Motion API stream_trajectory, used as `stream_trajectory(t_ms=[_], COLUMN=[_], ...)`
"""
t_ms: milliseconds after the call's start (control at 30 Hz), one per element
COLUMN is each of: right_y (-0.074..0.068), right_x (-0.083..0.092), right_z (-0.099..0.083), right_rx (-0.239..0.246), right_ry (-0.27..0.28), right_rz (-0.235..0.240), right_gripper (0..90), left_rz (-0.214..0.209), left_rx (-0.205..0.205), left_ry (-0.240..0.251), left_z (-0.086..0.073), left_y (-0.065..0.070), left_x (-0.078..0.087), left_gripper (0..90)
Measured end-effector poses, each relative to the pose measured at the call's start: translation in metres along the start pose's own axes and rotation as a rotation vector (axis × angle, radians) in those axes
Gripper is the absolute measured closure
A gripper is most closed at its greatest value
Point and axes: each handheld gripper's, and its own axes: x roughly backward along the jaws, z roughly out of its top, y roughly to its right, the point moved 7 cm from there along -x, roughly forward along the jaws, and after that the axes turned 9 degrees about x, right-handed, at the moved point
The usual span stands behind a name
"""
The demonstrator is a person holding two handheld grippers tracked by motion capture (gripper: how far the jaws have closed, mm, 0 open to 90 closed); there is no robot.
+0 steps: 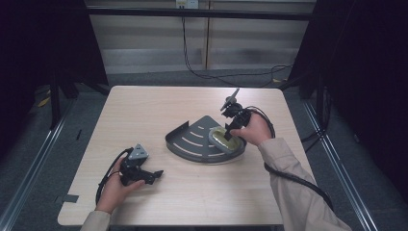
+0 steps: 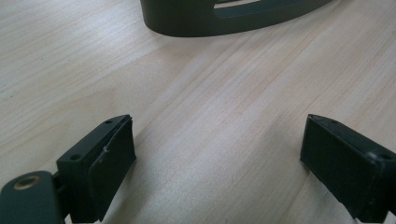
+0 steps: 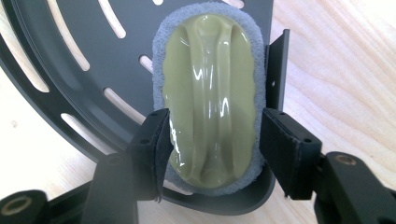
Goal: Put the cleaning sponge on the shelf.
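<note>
A dark grey quarter-round slotted tray point(image 1: 188, 140) lies on the wooden table point(image 1: 139, 106). In its right corner rests an olive-green scrubber on a grey pad point(image 1: 222, 137). My right gripper point(image 1: 230, 131) points down over it. In the right gripper view the scrubber point(image 3: 210, 84) lies between the jaws of my right gripper point(image 3: 212, 140), which flank its near end closely without squeezing it; the tray point(image 3: 88, 42) shows beneath. My left gripper point(image 1: 156, 176) rests low on the table at front left, jaws wide apart with bare wood between them point(image 2: 217, 154). The tray's curved wall point(image 2: 196, 21) stands ahead of it.
Black cables trail from both grippers across the table and off its edges. Dark frame posts stand at the table's back corners. A cable runs along the floor behind the table point(image 1: 226, 77).
</note>
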Motion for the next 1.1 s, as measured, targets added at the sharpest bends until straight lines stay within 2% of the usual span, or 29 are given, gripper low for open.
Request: stream_trajectory(t_ms=[133, 433, 800, 1100], right_y=[0.001, 0.002, 0.001, -0.006], right_x=[0.002, 0.012, 0.023, 0.028], right_z=[-0.001, -0.006, -0.016, -0.027], right_rx=[-0.006, -0.005, 0.016, 0.043], right_ry=[0.018, 0.057, 0.053, 0.049], right_rz=[-0.007, 0.002, 0.006, 0.024], right_gripper=[36.8, 30.7, 26.8, 25.0], left_rz=[0.000, 0.000, 0.000, -0.002], left_rx=[0.000, 0.001, 0.000, 0.005], left_ry=[0.000, 0.000, 0.000, 0.001], left_z=[0.000, 0.000, 0.000, 0.000], left_y=[0.000, 0.000, 0.000, 0.000], left_x=[0.000, 0.000, 0.000, 0.000], left_gripper=[9.5, 9.5, 9.5, 9.5])
